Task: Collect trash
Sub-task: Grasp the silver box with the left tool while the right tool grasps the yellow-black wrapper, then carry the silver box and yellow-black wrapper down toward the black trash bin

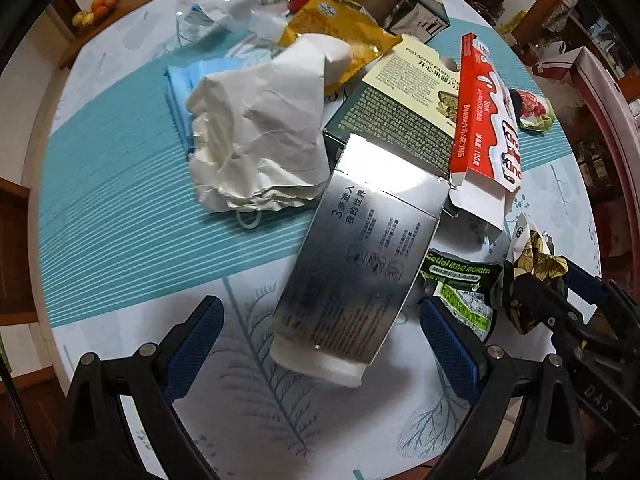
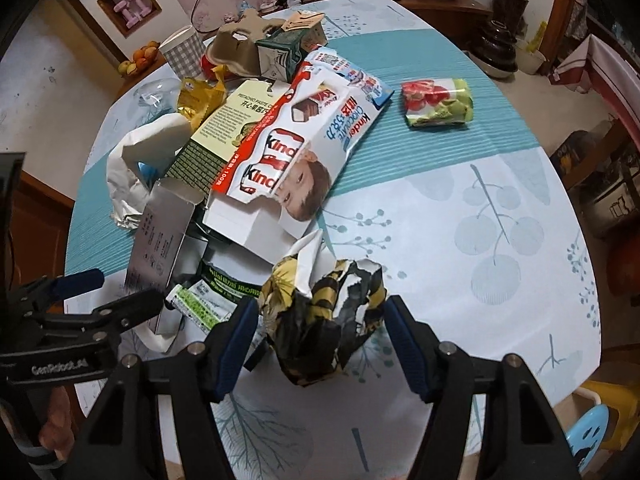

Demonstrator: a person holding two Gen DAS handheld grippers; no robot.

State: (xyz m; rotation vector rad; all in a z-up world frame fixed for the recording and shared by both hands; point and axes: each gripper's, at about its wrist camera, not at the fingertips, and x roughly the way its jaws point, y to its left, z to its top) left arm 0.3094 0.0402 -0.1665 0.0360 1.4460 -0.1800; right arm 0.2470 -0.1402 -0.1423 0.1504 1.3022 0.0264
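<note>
A: Left wrist view first, working across from the left. Crumpled white paper is lying on the teal band of the tablecloth, half covering a blue face mask. Next, a silver carton is stretching down toward the camera, its white end sitting between the fingers of the left gripper.

B: Is that gripper pinching the carton?

A: No. Its jaws are standing wide apart, with clear gaps on both sides of the carton.

B: And further right?

A: A green pistachio box and a red Kinder box are leaning against each other above the carton. Below them a green-and-black wrapper is lying flat, and a crumpled black-and-yellow wrapper is sitting at the far right beside the other tool.

B: What is the right wrist view giving?

A: The left tool is poking in at the left edge. The black-and-yellow wrapper is standing between the blue pads of the right gripper. The jaws are parted; the left pad is looking very close to the paper, the right one is showing a gap. Whether either is touching, I cannot tell. Farther right, a strawberry-printed packet is lying alone, well apart from the pile.
</note>
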